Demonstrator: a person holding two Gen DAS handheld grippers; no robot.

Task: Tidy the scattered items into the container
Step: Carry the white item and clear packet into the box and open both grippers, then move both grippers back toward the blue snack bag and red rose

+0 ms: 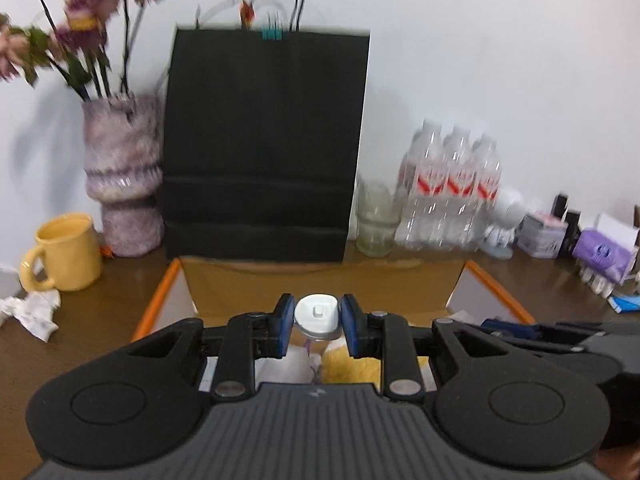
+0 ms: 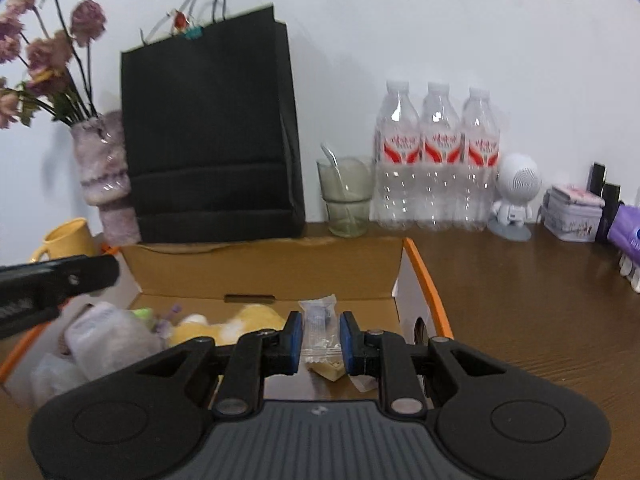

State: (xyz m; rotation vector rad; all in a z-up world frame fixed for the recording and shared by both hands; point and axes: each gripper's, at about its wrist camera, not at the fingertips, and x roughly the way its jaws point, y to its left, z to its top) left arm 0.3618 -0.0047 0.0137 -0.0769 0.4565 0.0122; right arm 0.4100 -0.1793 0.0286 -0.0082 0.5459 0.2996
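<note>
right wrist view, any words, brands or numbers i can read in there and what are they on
No text can be read in full.
Three water bottles: red and white labels with print too blurred to read.
Grey tin: a printed pattern or lettering on its side, too small to tell.
Purple pack: a round blue mark, unreadable.
Clear packet between the fingers of the right gripper: no legible print.
Black paper bag: plain.

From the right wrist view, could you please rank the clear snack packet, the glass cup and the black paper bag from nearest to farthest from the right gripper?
1. Clear snack packet: between the right gripper fingers.
2. Glass cup: behind the cardboard box, slightly right.
3. Black paper bag: back left, but too close to the cup to call.
</note>
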